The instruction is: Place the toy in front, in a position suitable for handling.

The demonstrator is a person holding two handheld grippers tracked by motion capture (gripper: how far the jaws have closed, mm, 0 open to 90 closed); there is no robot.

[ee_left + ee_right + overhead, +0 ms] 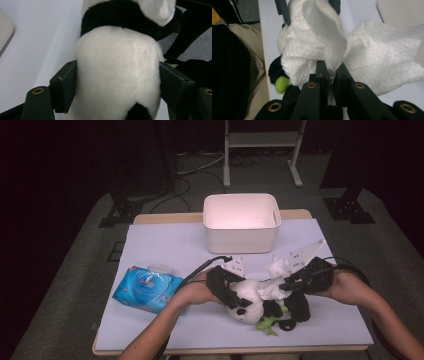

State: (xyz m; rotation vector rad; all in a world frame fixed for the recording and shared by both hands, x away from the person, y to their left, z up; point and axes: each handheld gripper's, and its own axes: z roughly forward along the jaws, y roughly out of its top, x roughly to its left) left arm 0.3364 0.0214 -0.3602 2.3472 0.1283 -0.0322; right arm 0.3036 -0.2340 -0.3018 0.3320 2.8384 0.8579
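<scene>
A black and white panda plush [248, 304] lies near the table's front edge, with a green piece [267, 324] at its lower side. My left gripper [227, 292] is shut on the panda's white body [117, 62], one pad [63, 87] pressing on each flank. My right gripper [287, 287] is shut on a crumpled white wipe [372, 57], its jaws close together with the fabric pinched between them. The wipe [272, 291] drapes against the panda's head [294, 15]. In the right gripper view the green piece [281, 84] shows beside a black paw.
A white plastic bin [241, 222] stands at the back middle of the table [165, 240]. A blue pack of wipes [148, 289] lies at the left, beside my left forearm. Dark floor and stand legs surround the table.
</scene>
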